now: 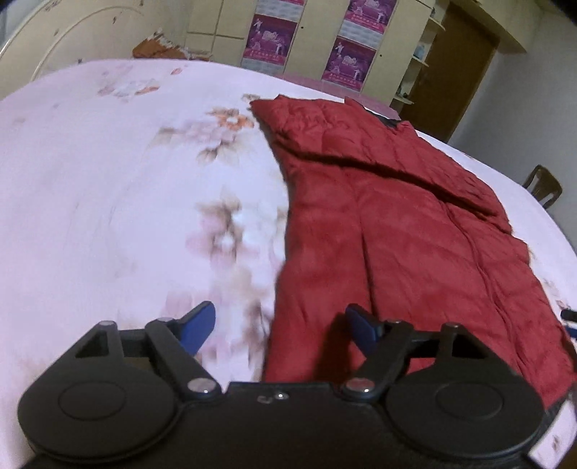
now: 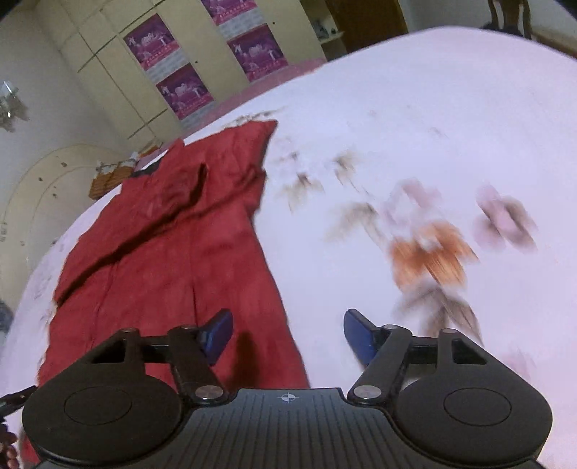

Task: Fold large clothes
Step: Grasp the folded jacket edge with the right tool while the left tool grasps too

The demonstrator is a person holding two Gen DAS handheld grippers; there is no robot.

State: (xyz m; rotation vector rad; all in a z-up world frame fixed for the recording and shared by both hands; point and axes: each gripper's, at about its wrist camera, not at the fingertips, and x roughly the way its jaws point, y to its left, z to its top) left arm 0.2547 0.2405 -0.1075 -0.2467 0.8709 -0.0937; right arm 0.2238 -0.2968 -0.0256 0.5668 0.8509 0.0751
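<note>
Matt quilted red cloth garment (image 1: 396, 223)

A bed (image 1: 90, 180) covered in a pale pink sheet with blurred floral print fills most of both views. Behind it, along the top of the frame, stands a cream wardrobe (image 1: 317, 32) bearing purple posters (image 1: 268, 36). A brown door (image 1: 458, 72) sits upper right, a wooden chair (image 1: 542, 185) at the right edge. Lighting is dim.

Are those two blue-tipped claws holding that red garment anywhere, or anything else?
Nothing is held. The left gripper and right gripper are both open above the red garment, with no cloth between their fingers.
</note>
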